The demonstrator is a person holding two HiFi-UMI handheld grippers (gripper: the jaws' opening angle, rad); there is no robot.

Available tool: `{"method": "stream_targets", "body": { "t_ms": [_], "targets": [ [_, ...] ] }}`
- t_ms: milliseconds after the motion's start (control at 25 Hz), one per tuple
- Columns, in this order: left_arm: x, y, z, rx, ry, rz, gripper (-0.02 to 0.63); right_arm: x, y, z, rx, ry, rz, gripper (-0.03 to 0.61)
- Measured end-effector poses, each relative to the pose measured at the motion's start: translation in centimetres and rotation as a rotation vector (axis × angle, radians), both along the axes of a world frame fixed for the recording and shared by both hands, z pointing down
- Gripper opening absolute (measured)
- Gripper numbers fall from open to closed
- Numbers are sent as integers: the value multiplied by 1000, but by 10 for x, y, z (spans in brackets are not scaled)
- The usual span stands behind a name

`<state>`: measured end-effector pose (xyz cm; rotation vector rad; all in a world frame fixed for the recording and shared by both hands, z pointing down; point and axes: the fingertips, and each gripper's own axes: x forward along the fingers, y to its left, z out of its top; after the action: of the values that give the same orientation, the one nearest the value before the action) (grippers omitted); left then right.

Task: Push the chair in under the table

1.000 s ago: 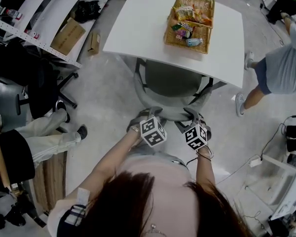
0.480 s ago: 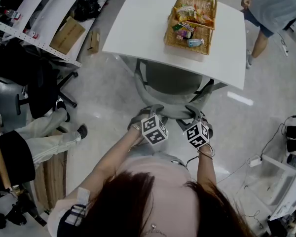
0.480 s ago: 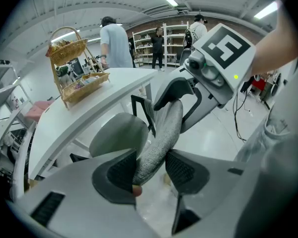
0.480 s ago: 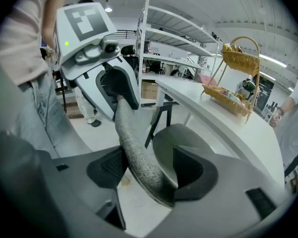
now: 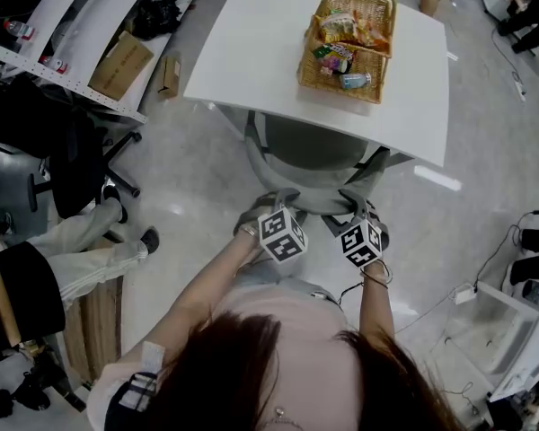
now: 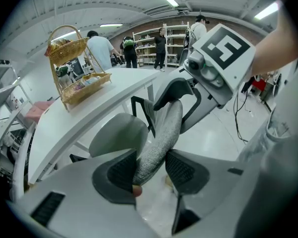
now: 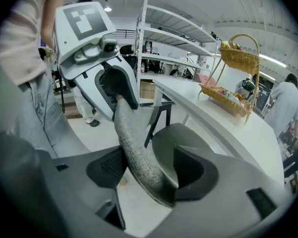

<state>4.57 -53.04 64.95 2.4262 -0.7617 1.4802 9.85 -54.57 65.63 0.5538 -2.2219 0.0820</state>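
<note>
Grey woven fabric along the top rim of the chair (image 5: 310, 146) back is what both tools pinch. The left gripper (image 6: 149, 168) is clamped on the rim's left end and the right gripper (image 7: 150, 175) on its right end. That even, two-sided hold probably lets the person drive the chair straight without it swivelling. The seat lies partly beneath the near edge of the table (image 5: 251, 43), with the back clear of it on the person's side, so the push seems well along. A basket (image 5: 346, 39) stands on the table's right part, near that edge, and a hard bump might jolt it.
</note>
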Motion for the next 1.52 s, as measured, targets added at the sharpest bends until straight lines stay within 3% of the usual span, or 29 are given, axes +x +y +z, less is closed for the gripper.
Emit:
{"method": "stream_targets", "body": {
  "t_ms": [1200, 1520],
  "targets": [
    [5, -42, 1, -1, -2, 3, 184, 4, -44, 2, 2, 1, -2, 291],
    [-11, -63, 4, -1, -13, 5, 186, -11, -62, 3, 15, -6, 10, 291]
  ]
}}
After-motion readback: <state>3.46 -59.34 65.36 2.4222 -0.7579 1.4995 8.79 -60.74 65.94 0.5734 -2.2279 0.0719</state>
